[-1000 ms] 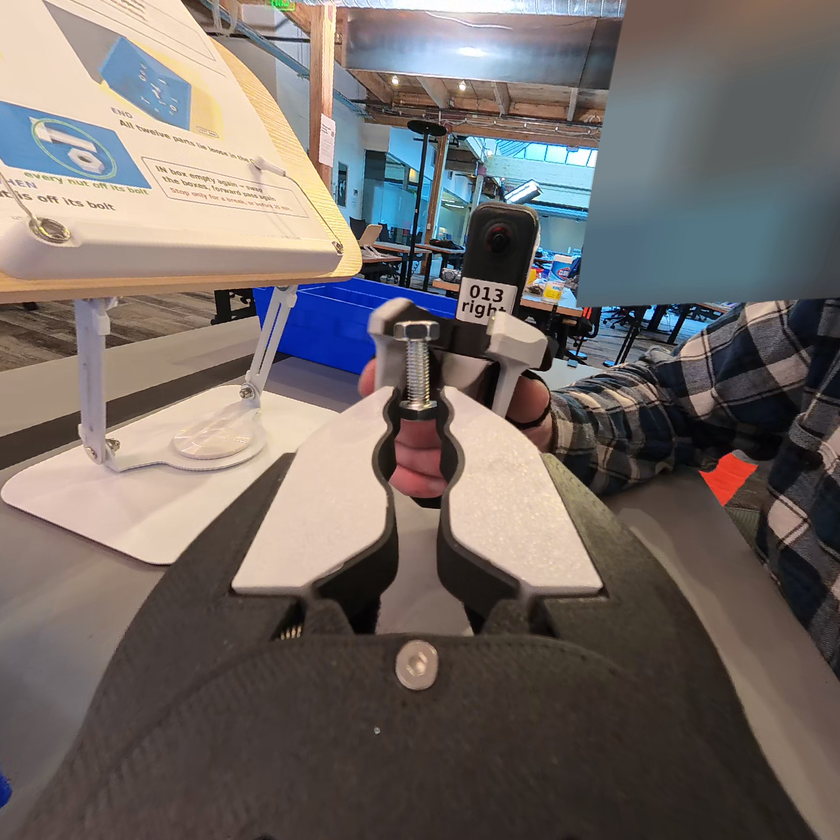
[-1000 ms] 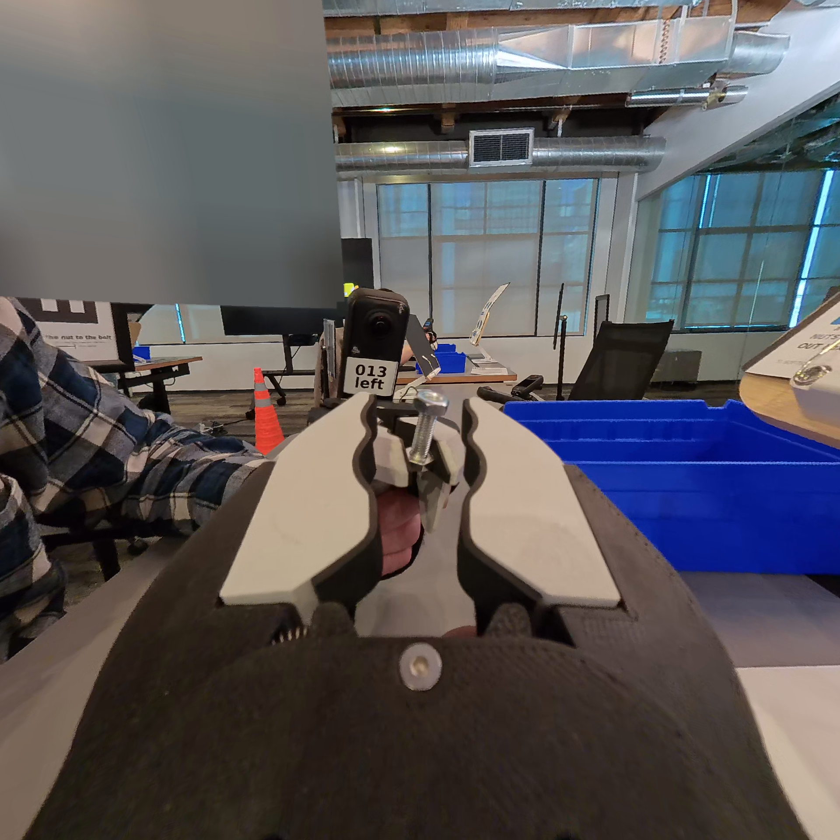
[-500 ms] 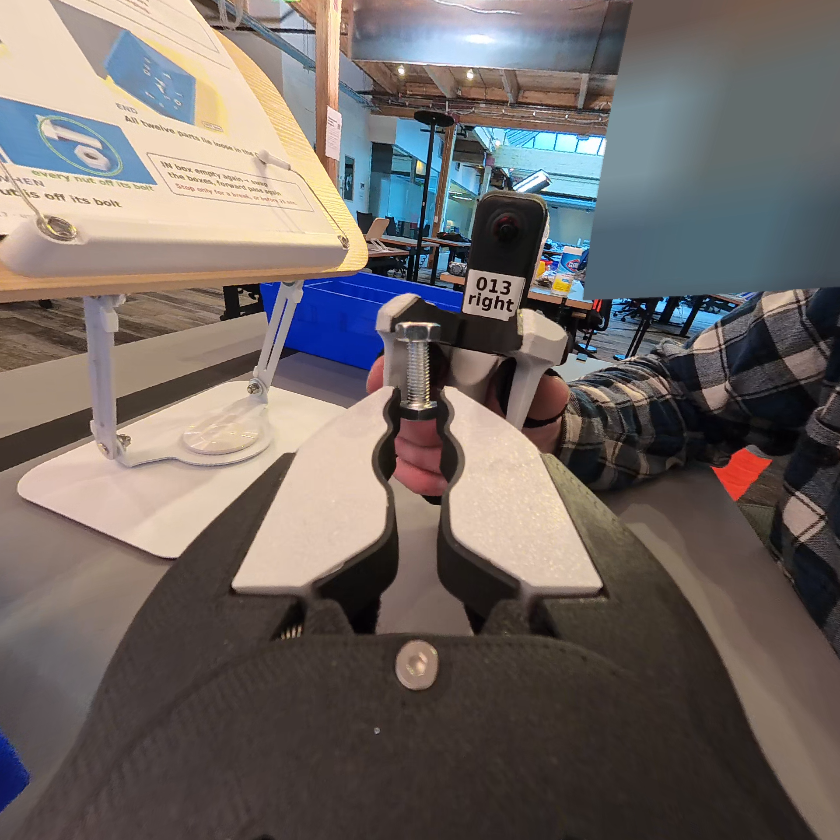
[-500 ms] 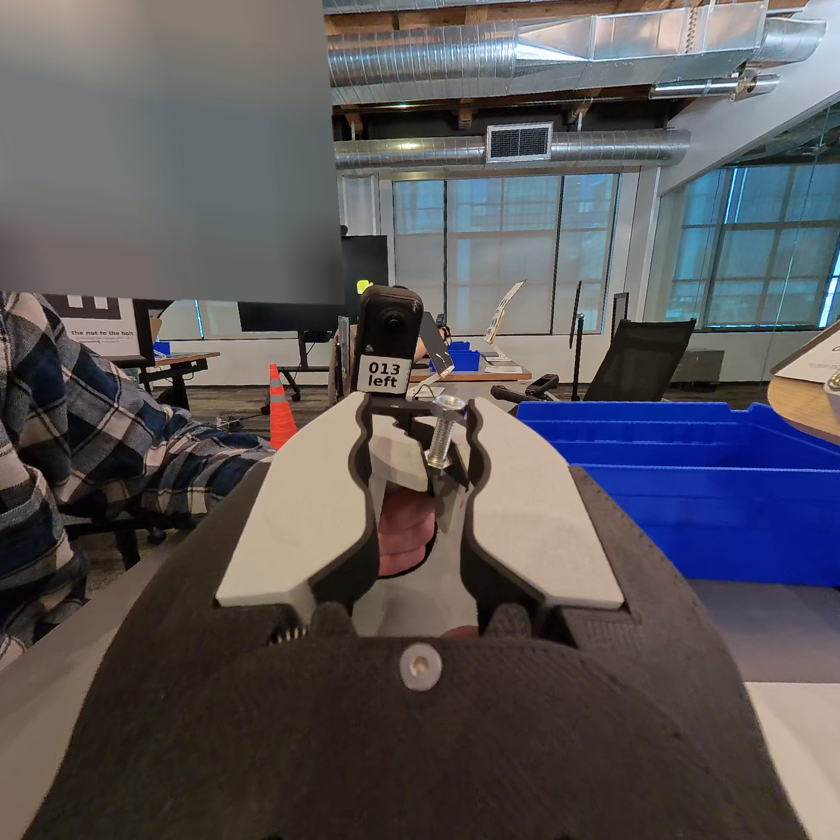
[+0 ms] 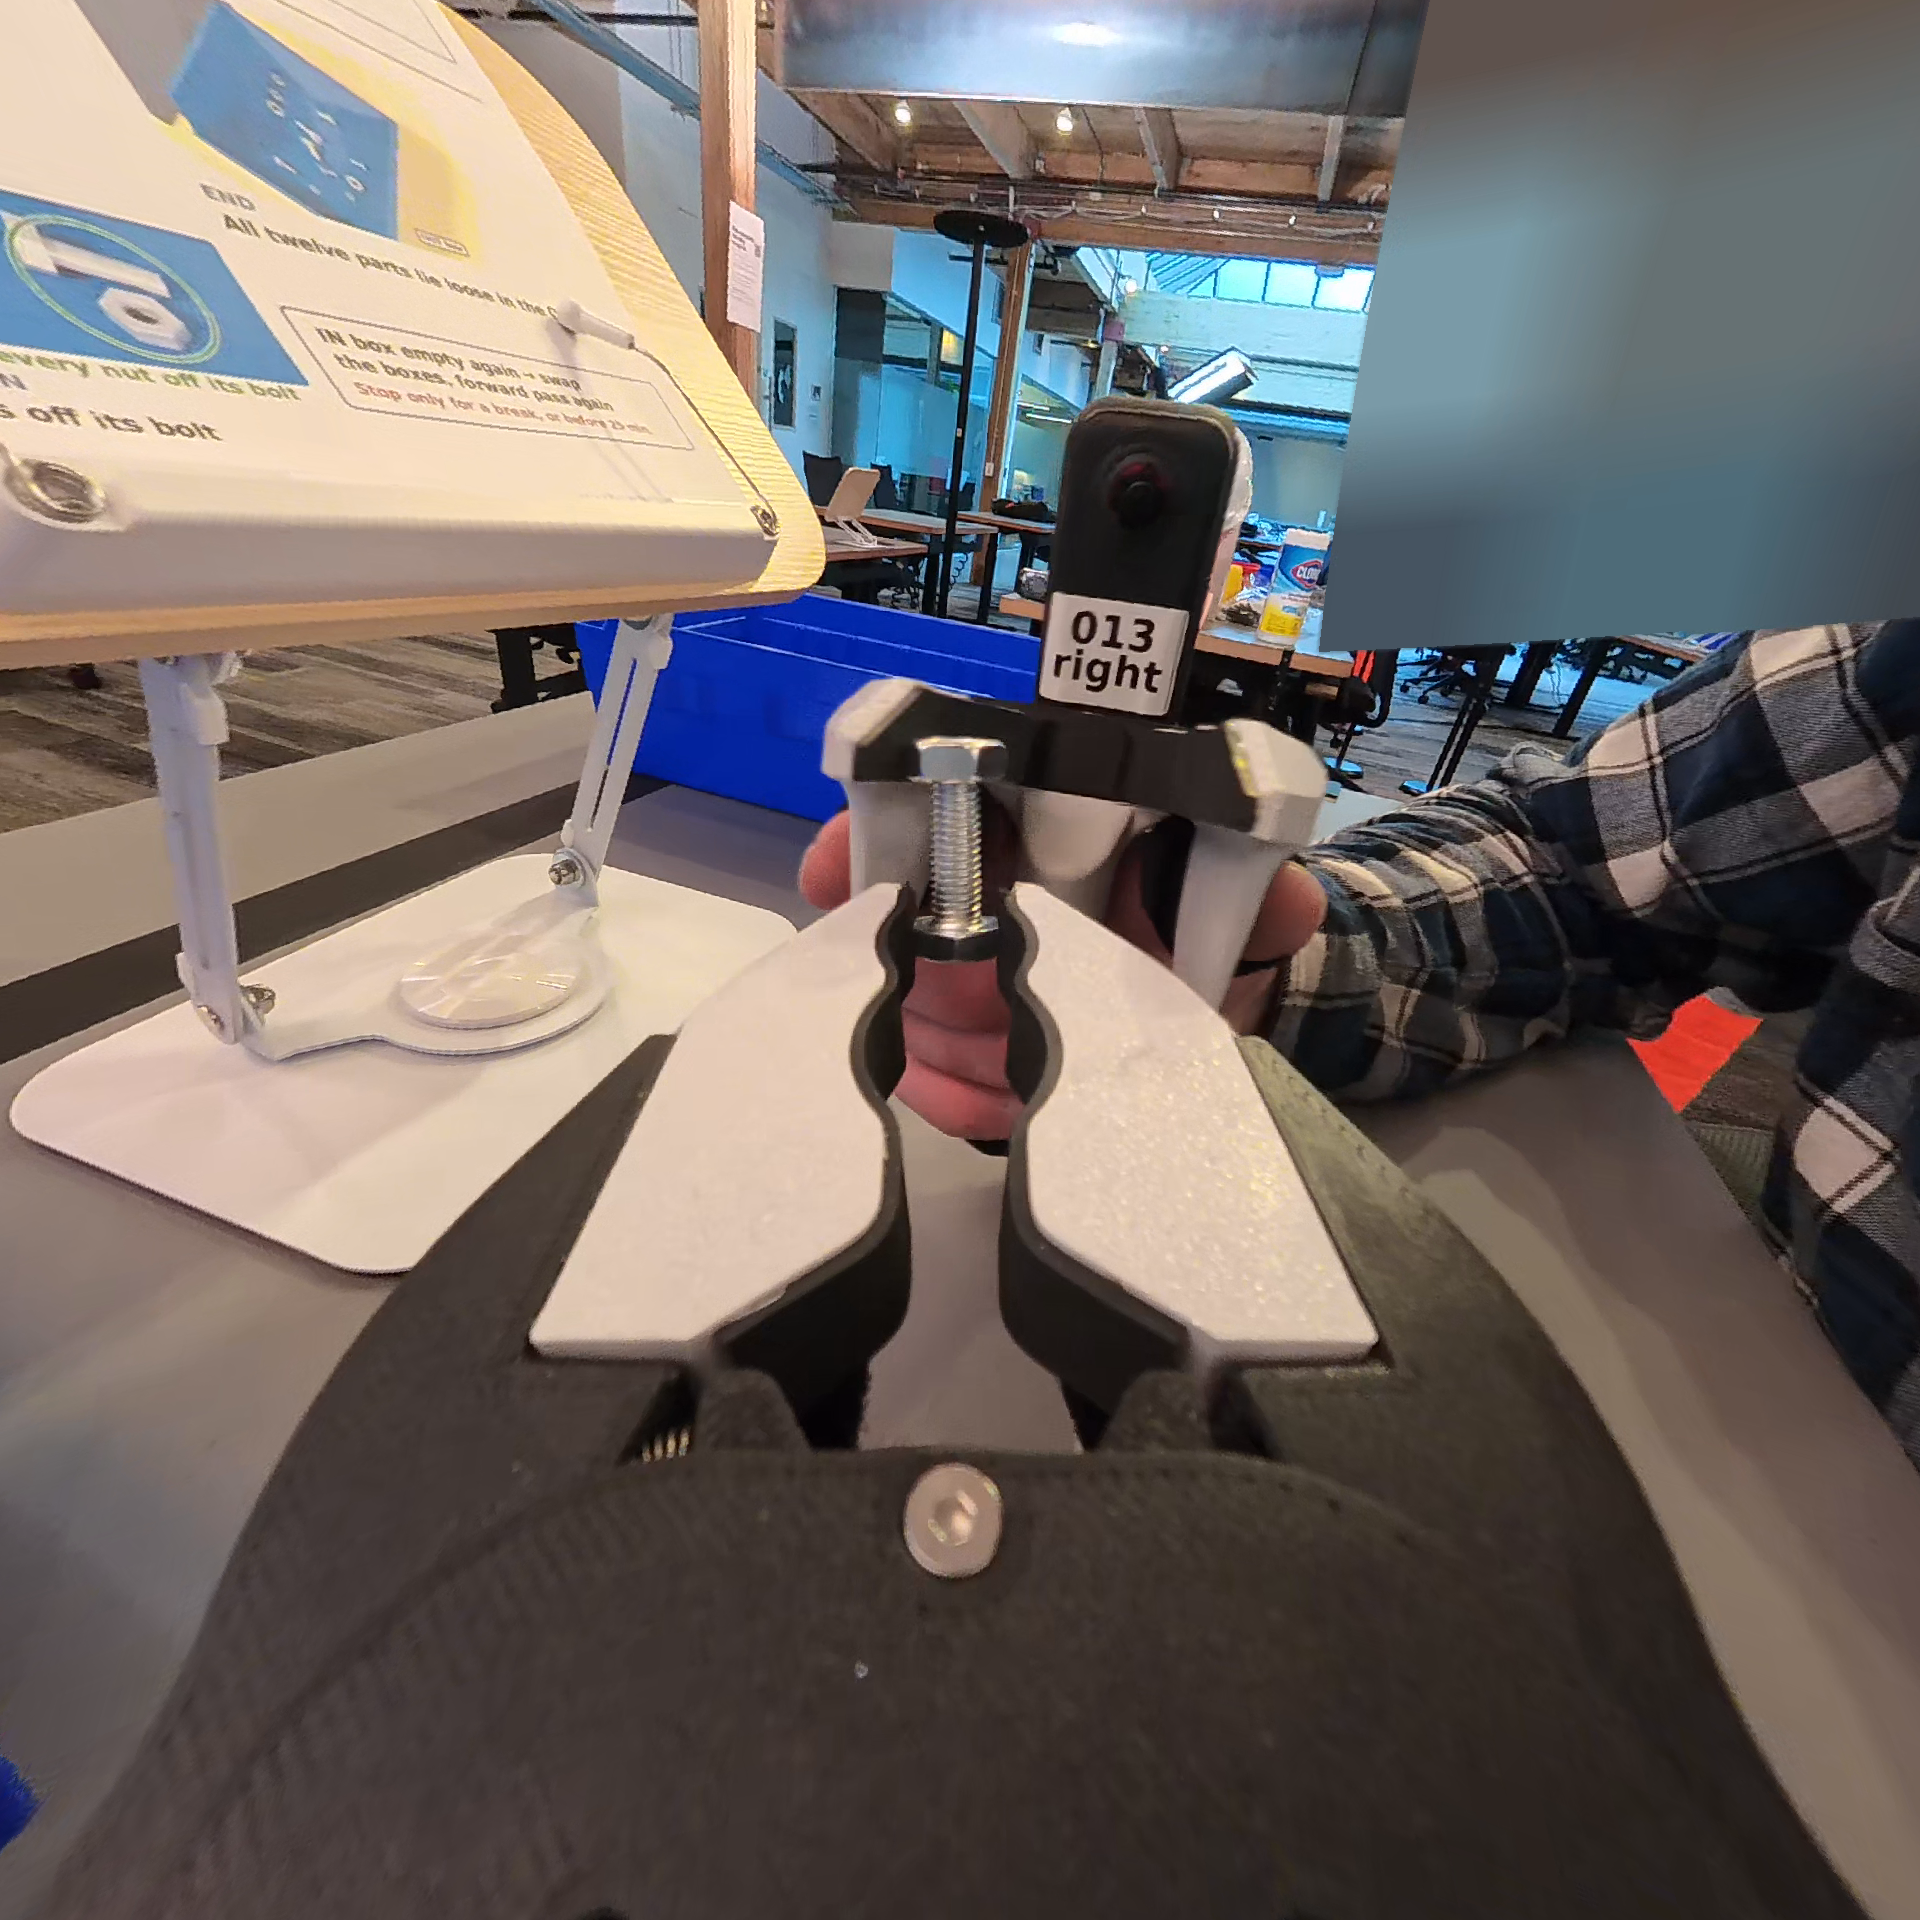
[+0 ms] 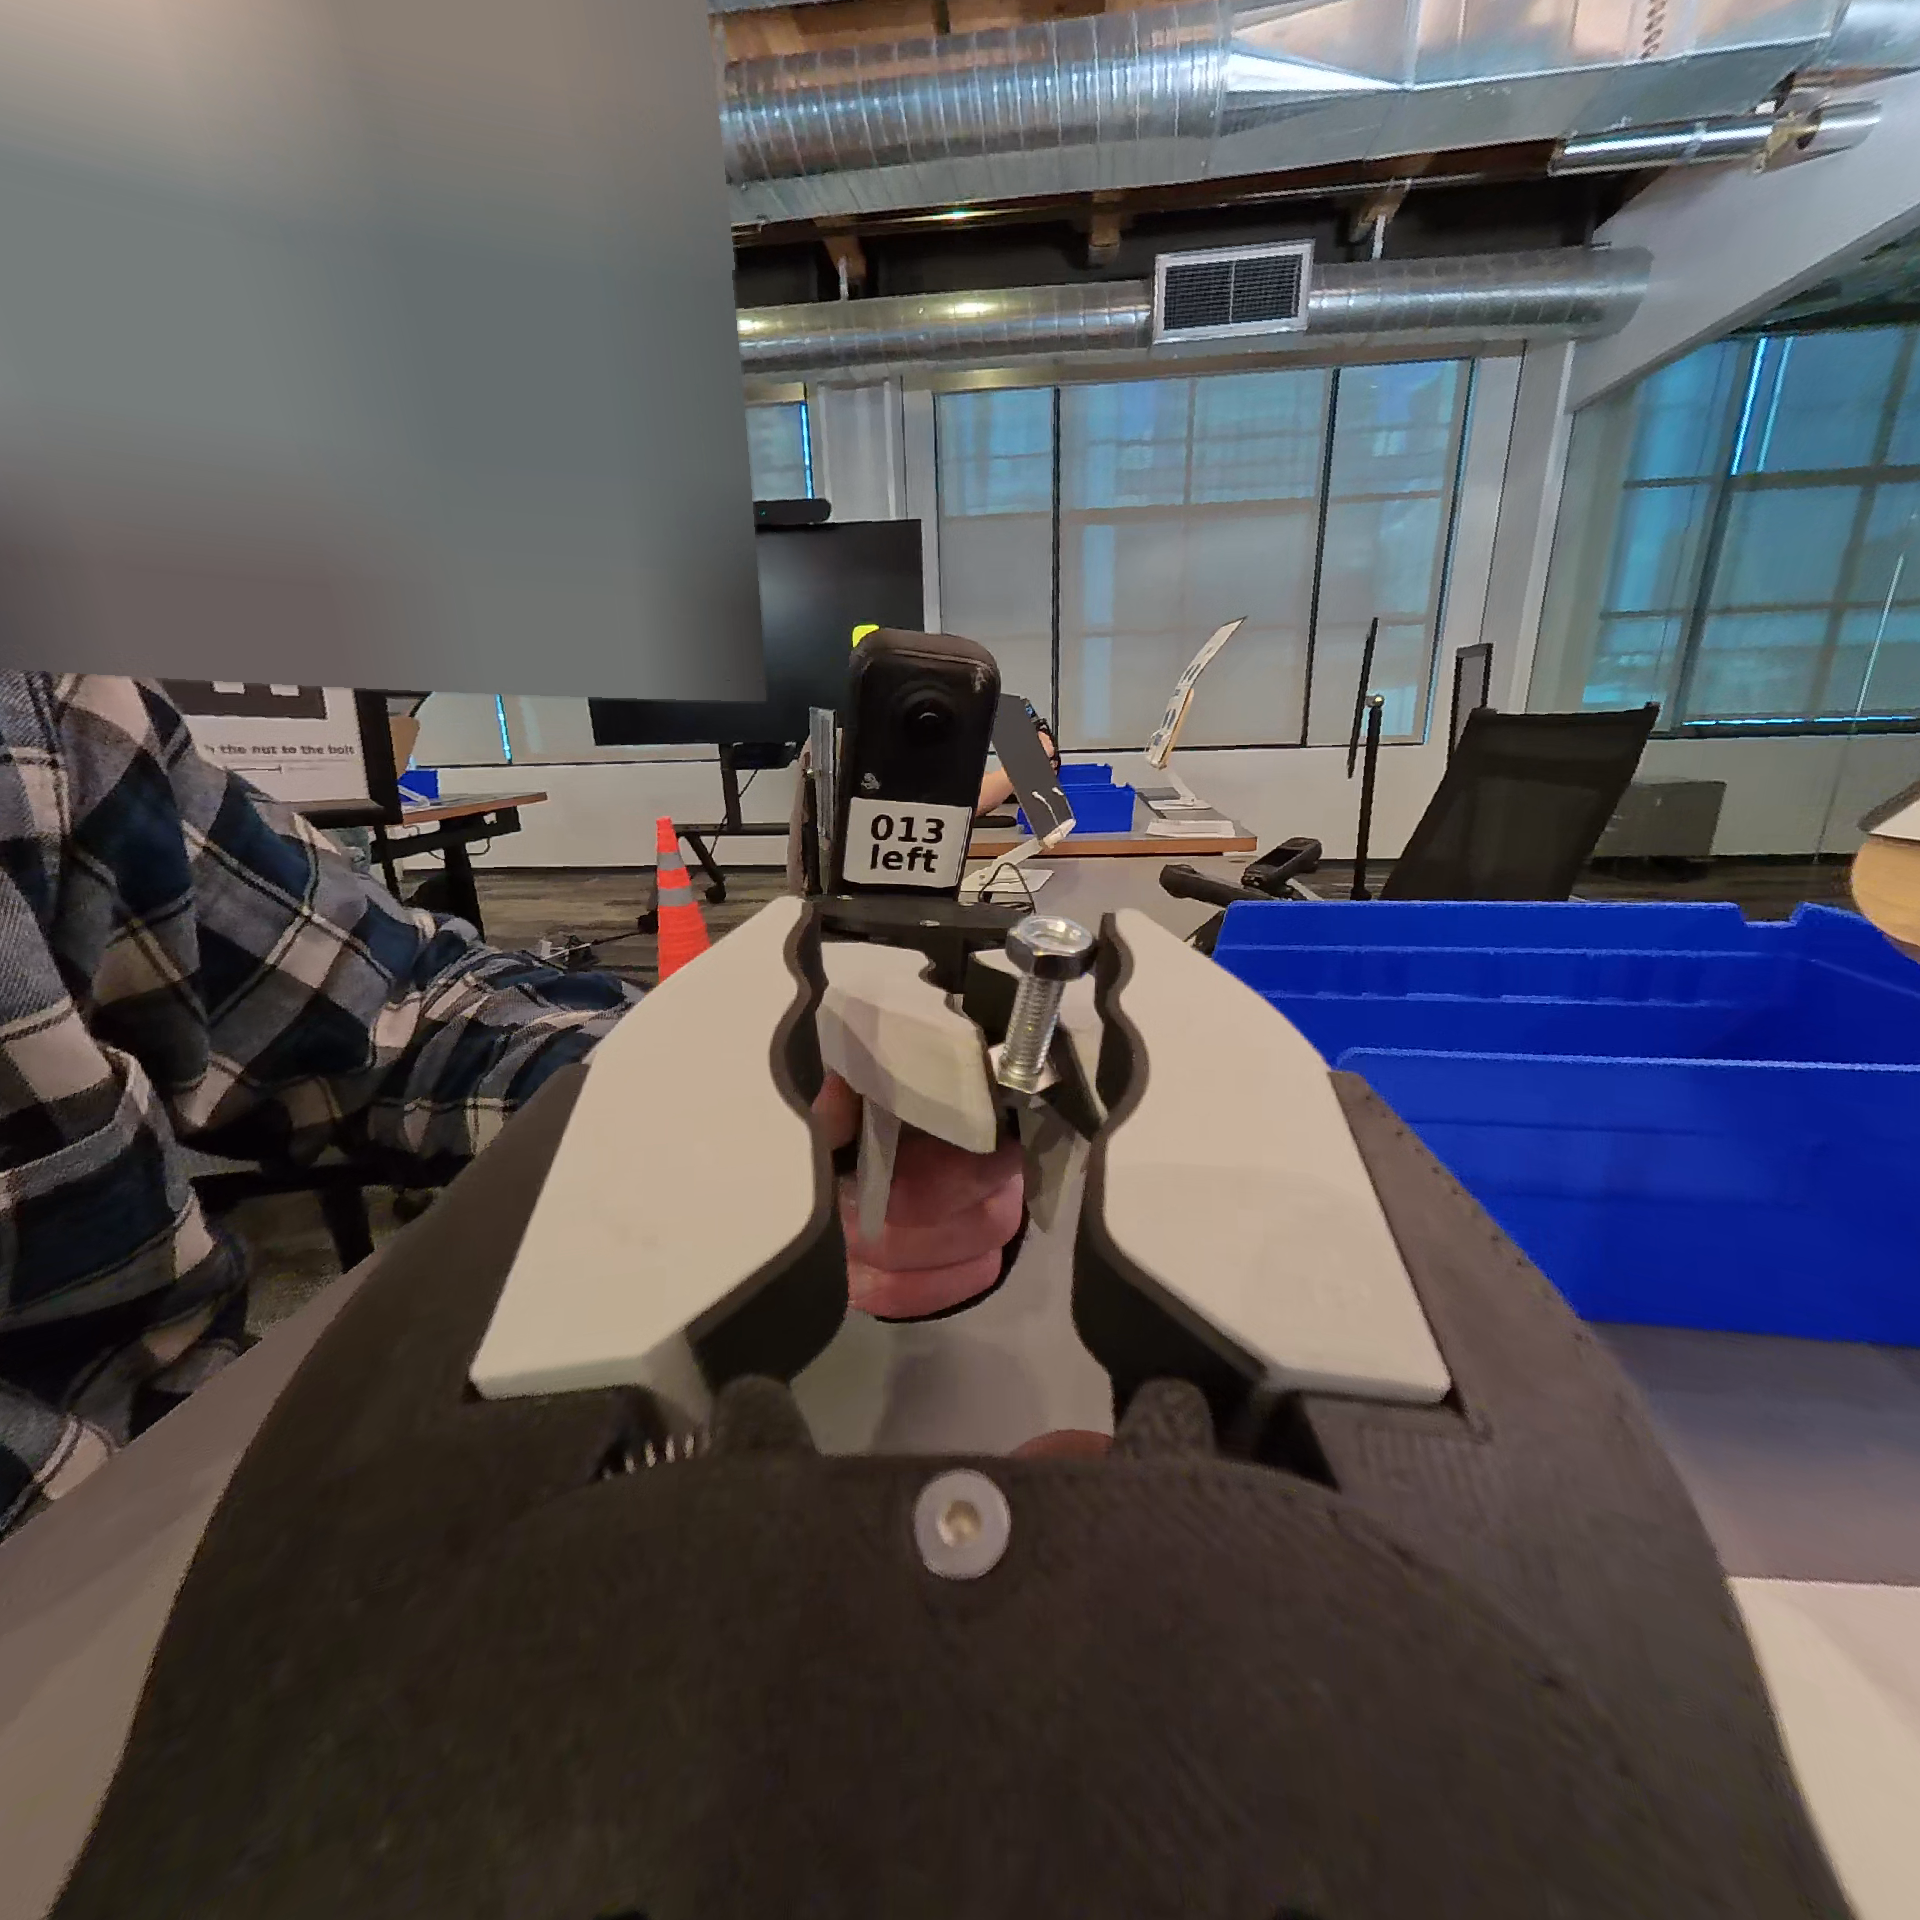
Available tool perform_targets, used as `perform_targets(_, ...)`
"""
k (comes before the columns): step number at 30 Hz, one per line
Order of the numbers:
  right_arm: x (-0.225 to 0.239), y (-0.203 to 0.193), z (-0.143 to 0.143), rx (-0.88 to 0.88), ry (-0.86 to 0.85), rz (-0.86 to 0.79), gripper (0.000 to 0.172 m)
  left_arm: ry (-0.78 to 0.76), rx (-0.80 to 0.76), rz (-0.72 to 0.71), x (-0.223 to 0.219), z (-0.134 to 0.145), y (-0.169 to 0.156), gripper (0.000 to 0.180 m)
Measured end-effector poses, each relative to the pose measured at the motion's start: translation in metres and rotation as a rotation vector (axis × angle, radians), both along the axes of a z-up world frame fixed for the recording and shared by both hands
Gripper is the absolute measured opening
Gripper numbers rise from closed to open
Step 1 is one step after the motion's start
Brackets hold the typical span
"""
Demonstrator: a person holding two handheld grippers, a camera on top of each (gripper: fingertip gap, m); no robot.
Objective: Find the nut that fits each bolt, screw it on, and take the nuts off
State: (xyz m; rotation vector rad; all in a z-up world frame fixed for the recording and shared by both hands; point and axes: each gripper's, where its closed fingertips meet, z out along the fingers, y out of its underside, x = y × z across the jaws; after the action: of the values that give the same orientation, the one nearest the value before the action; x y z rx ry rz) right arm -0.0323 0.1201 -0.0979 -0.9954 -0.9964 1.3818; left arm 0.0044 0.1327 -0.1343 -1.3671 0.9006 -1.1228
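1. Left gripper (image 5: 953,935): fingertips pinch the nut (image 5: 953,932) at the lower end of the bolt (image 5: 956,831). Bolt stands upright, head up, held in the air above the bench (image 5: 260,1351), between the two grippers.
2. Right gripper (image 6: 961,971): fingers spread wide. The bolt head sits just beside its right finger (image 6: 1195,1039); no pad presses on it. From the left wrist view this gripper (image 5: 1070,758) stands behind the bolt, clearly parted.
3. Judged step: re-gripping the bolt head for another turn, nut held fixed. Whether the turn tightens or loosens cannot be told here.
4. To do it well: centre the head between both pads of the right gripper before closing, as it now lies off toward one side. Close on the flats of the hex, not the corners.
5. Keep the bolt axis in line with the nut; turning it tilted may bind the thread.
6. Keep the left pinch firm. If the nut slips, the assembly may drop to the bench rather than into the blue bin (image 6: 1610,1091).
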Motion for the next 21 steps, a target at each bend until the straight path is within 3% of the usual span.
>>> perform_targets(5,0.003,0.003,0.002,0.006,0.010,-0.009,0.048,-0.010,0.004,0.024,-0.006,0.003,0.004,0.014)
perform_targets(7,0.006,0.003,0.003,0.013,0.024,-0.005,0.041,-0.019,0.003,0.028,-0.008,0.005,0.005,0.014)
perform_targets(9,0.011,0.001,0.005,0.033,0.043,0.016,0.024,-0.025,-0.005,0.040,-0.011,0.005,0.008,0.014)
perform_targets(14,0.009,0.016,0.000,-0.028,0.028,-0.050,0.060,-0.002,-0.005,0.014,-0.006,0.000,0.005,0.014)
perform_targets(17,0.004,0.011,-0.002,-0.023,0.007,-0.024,0.065,0.024,-0.003,-0.001,0.001,-0.005,0.002,0.014)
perform_targets(21,-0.001,0.002,-0.004,-0.001,-0.014,0.018,0.058,0.018,-0.005,0.014,-0.001,-0.004,0.004,0.014)
